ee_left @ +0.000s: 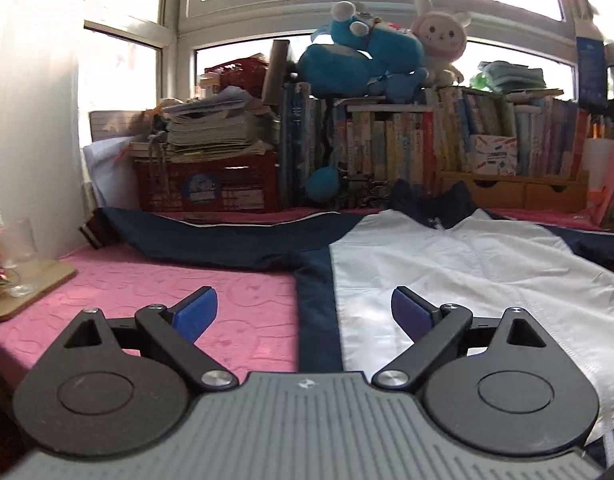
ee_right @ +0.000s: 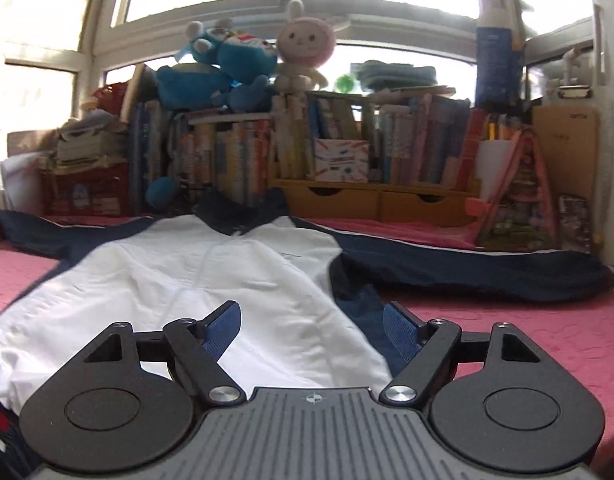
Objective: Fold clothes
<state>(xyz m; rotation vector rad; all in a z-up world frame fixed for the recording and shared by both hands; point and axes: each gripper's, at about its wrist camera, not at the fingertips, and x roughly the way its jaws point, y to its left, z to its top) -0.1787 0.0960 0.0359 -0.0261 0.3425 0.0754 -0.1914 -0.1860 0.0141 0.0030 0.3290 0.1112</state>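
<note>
A navy and white zip jacket (ee_left: 467,264) lies flat, front up, on the pink cloth (ee_left: 187,288), collar toward the books and both sleeves spread sideways. My left gripper (ee_left: 305,312) hovers open above the jacket's left navy side panel near the hem, nothing between its blue pads (ee_left: 197,314). In the right wrist view the same jacket (ee_right: 211,276) fills the left half. My right gripper (ee_right: 312,328) stands open over the jacket's right edge, where white meets navy, with no cloth pinched. The right sleeve (ee_right: 487,272) stretches out to the right.
Books (ee_left: 387,148), a red crate (ee_left: 211,184) and plush toys (ee_left: 359,60) line the windowsill behind. A glass (ee_left: 21,248) on a wooden board (ee_left: 31,292) sits at the left edge. Wooden drawers (ee_right: 379,200) and leaning books (ee_right: 519,204) stand at the back right.
</note>
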